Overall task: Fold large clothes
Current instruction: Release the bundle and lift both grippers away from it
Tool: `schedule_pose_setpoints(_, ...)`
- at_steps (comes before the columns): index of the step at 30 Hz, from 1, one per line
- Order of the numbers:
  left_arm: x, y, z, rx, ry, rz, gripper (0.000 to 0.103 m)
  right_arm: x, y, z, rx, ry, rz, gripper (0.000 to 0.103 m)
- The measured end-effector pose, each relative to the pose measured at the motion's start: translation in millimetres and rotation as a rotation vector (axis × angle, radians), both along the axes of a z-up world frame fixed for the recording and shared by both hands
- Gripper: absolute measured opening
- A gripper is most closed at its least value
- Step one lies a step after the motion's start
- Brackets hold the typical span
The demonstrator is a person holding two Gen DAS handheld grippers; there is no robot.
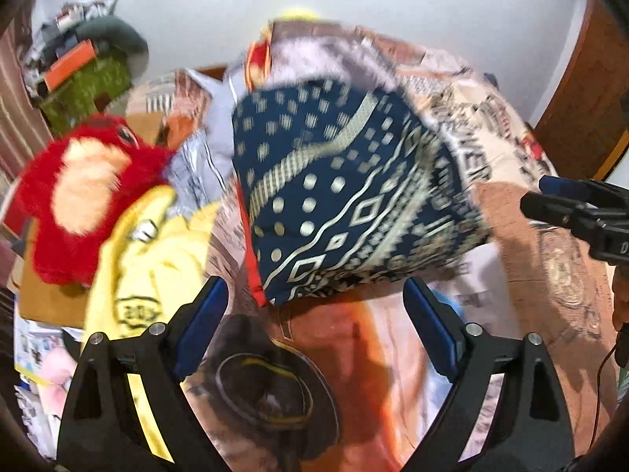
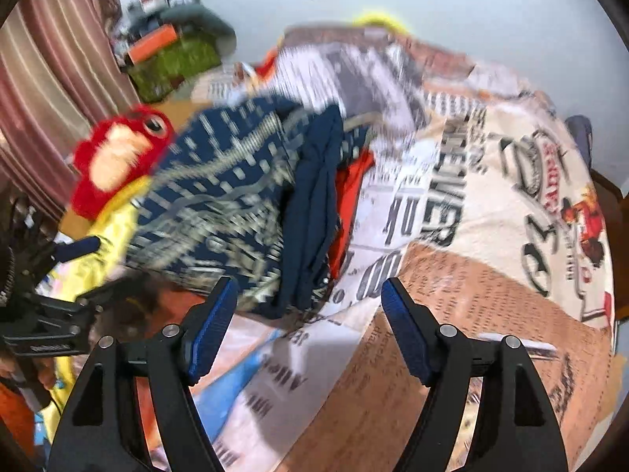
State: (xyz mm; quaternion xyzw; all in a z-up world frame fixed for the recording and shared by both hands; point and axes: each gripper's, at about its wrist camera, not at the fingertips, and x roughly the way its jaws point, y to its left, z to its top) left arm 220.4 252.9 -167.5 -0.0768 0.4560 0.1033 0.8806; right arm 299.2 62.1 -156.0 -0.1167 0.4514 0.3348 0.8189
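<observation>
Left wrist view, left gripper (image 1: 316, 305) fingers released, right gripper (image 2: 308, 306) fingers released, folded navy garment (image 1: 346, 192) on printed bedspread (image 2: 491, 275).

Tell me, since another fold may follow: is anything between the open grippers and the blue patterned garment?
Nothing visible. The blue patterned garment lies folded on the printed bedspread, just ahead of the left gripper and right gripper, both empty.

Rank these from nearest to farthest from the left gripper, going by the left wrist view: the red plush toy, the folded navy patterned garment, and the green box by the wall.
From the left gripper:
1. Folded navy patterned garment, just ahead of the jaws.
2. Red plush toy, off to the left.
3. Green box, far upper left by the wall.
</observation>
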Motion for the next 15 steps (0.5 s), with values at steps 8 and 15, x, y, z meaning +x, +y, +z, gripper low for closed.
schedule_pose_setpoints(8, -76.5, -42.7, 143.1, 0.088, -0.333, -0.011, 0.091, -71.9, -47.0, 122.4, 0.257, -0.218, -0.034, 0.073)
schedule_pose_setpoints(15, -157.9, -85.3, 223.0, 0.137, -0.617, -0.013, 0.091, -155.5, -82.9, 196.1, 0.439, -0.439, -0.014, 0.073)
